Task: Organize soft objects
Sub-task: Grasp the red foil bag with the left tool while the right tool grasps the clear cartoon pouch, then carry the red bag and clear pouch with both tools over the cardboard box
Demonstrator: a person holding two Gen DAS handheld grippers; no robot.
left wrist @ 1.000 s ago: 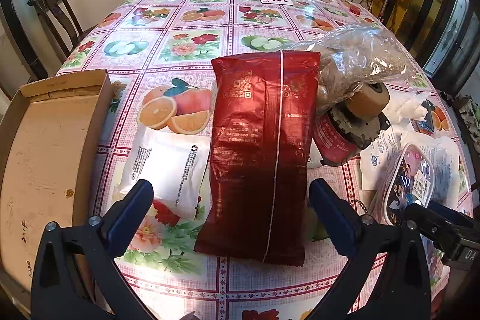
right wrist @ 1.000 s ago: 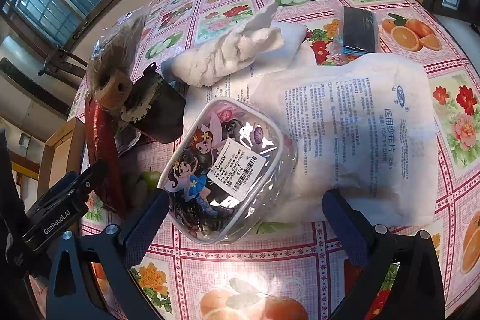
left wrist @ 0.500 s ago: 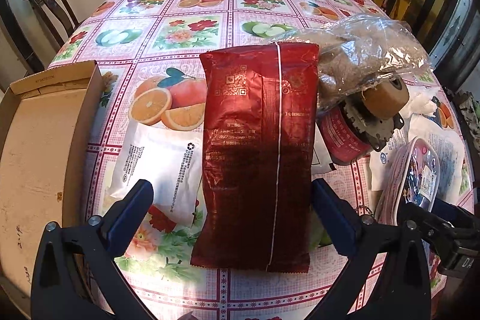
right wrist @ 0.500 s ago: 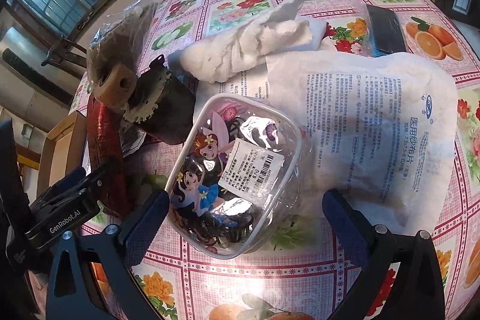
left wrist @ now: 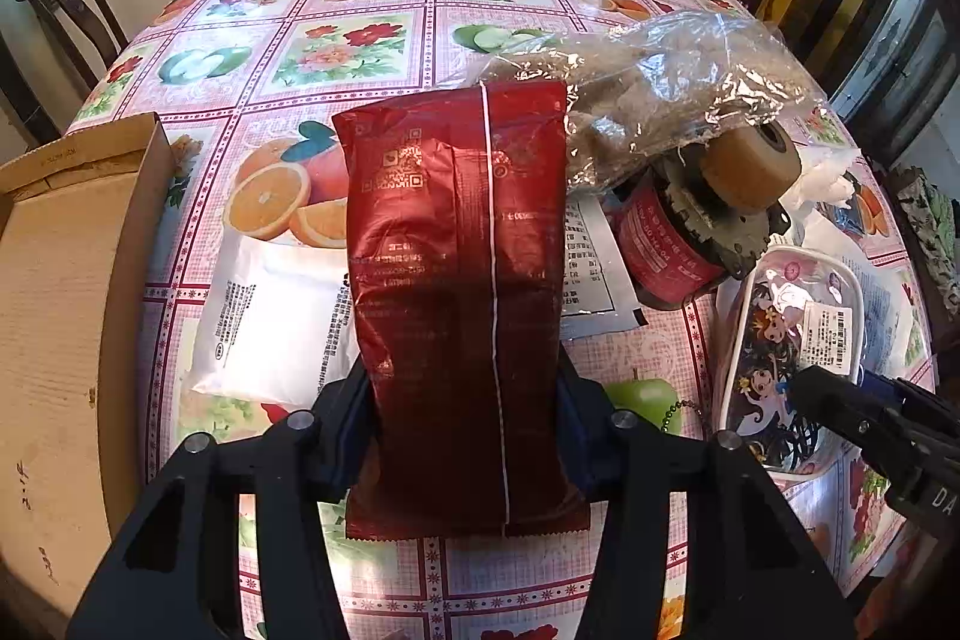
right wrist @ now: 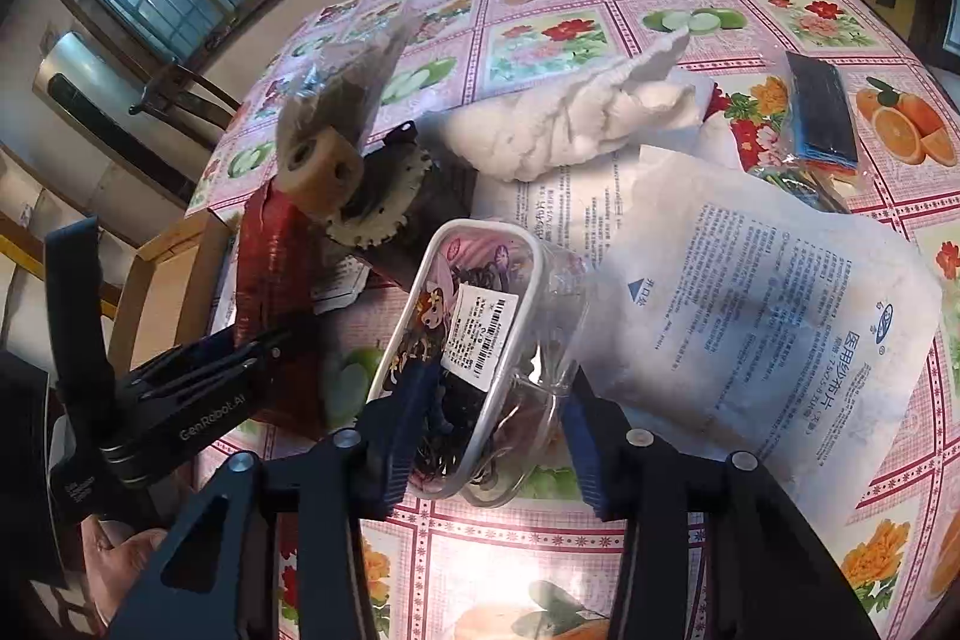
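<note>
Both grippers were spread wide half a second ago; now both are clamped. Left gripper [left wrist: 465,418] pinches the lower part of the red packet [left wrist: 459,280], fingers pressed against both its sides; packet runs toward 12 o'clock, its lower end now lifted toward the camera, over the fruit-print tablecloth [left wrist: 360,40]. Right gripper [right wrist: 492,436] pinches the near end of the clear cartoon pouch [right wrist: 474,340], which now stands tilted on edge instead of lying flat. White packet [left wrist: 276,322] still lies at 9 o'clock of the red one, cardboard box [left wrist: 60,310] further out at 9. White printed bag [right wrist: 762,316] sits at 3 o'clock of the pouch, touching it. Tape roll [left wrist: 750,160] unmoved at 2 o'clock of the red packet.
</note>
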